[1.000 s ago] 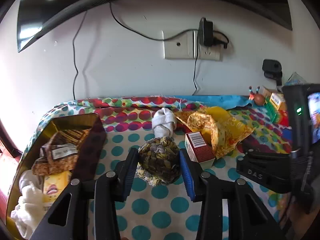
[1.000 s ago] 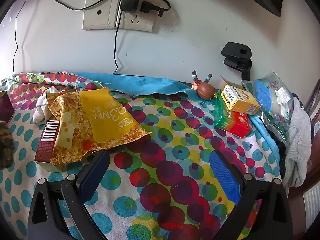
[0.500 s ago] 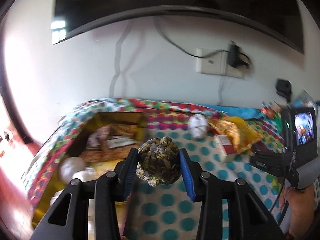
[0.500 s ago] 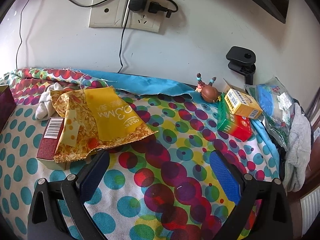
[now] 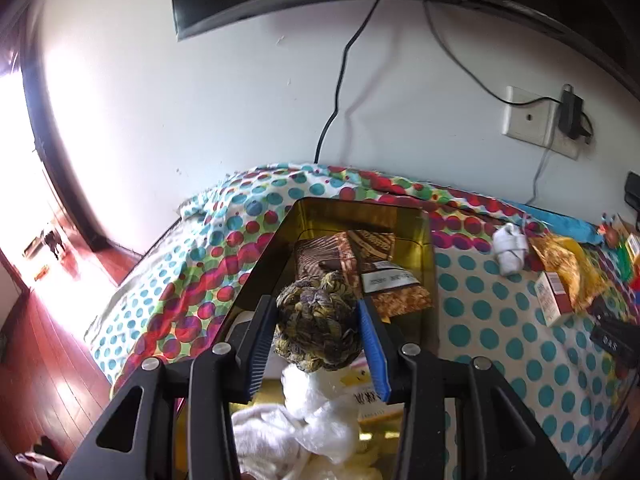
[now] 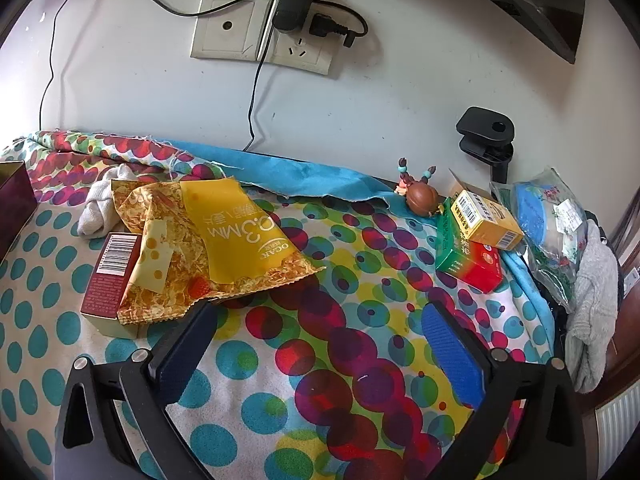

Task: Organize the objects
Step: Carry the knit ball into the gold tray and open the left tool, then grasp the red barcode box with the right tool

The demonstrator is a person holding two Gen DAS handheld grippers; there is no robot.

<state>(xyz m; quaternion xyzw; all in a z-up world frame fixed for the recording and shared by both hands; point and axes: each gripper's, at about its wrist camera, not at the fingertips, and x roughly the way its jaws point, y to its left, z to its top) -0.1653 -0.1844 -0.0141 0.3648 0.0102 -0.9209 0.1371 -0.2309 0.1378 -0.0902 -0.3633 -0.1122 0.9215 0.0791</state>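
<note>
Gripping a rolled-up olive-and-brown knitted cloth bundle [image 5: 316, 322], the left gripper [image 5: 318, 330] has both blue pads pressed on its sides and holds it above the open gold metal tin [image 5: 352, 210]. Tin sits on the polka-dot cloth-covered table [image 5: 500, 320] and already has brown patterned snack packets [image 5: 360, 252], white crumpled fabric [image 5: 304, 416] and a yellow packet inside. Right gripper [image 6: 320, 344] jaws wide apart, nothing between them, low over the dotted cloth. Just ahead of it: yellow-orange crinkled snack bag [image 6: 224, 240] lying partly over a dark red carton with barcode [image 6: 110, 276]; white rolled sock [image 6: 100, 204] behind those. Far right: yellow box [image 6: 486, 220] stacked on green-and-red box [image 6: 468, 260], small brown figurine [image 6: 422, 196] beside them.
</note>
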